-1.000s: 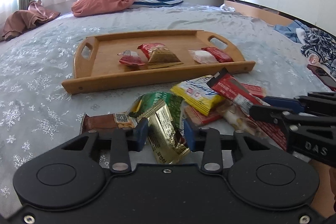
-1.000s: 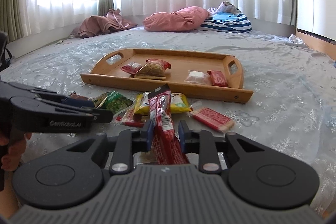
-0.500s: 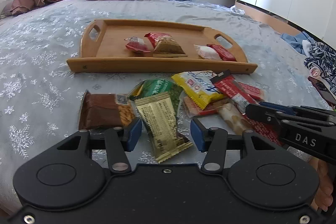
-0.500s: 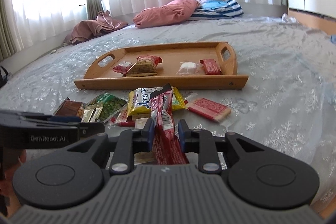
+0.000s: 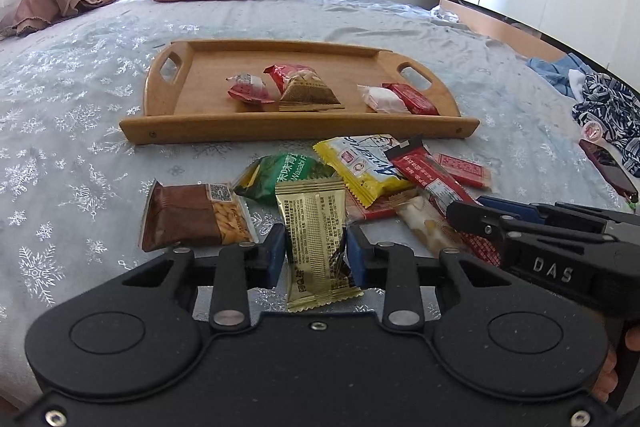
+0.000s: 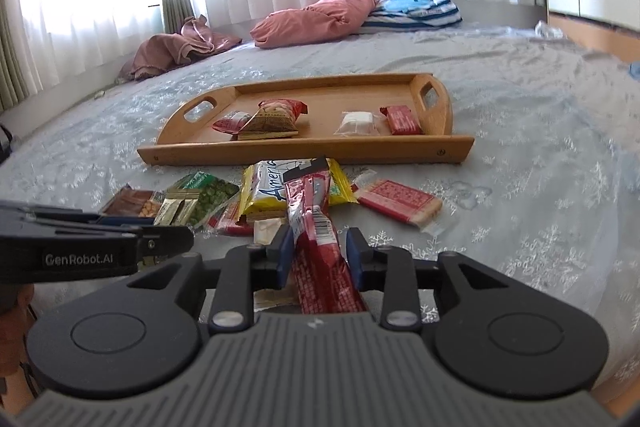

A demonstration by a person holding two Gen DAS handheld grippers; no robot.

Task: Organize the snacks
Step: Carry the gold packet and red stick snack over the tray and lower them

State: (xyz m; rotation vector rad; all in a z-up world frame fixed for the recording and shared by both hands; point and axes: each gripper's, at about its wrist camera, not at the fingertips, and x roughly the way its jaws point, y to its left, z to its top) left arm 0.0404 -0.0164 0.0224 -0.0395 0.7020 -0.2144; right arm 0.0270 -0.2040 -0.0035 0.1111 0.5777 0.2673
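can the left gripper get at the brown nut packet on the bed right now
Probably not yet: the left gripper is shut on the gold foil packet. The brown nut packet lies uncovered just left of it.

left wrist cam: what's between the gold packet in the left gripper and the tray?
In the left wrist view, the green wasabi pea bag lies between the gold packet and the tray, then bare bedspread.

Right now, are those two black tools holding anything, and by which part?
Yes. The left tool pinches the flat gold foil snack packet near its lower end. The right tool clamps the long red snack bar wrapper across its middle.
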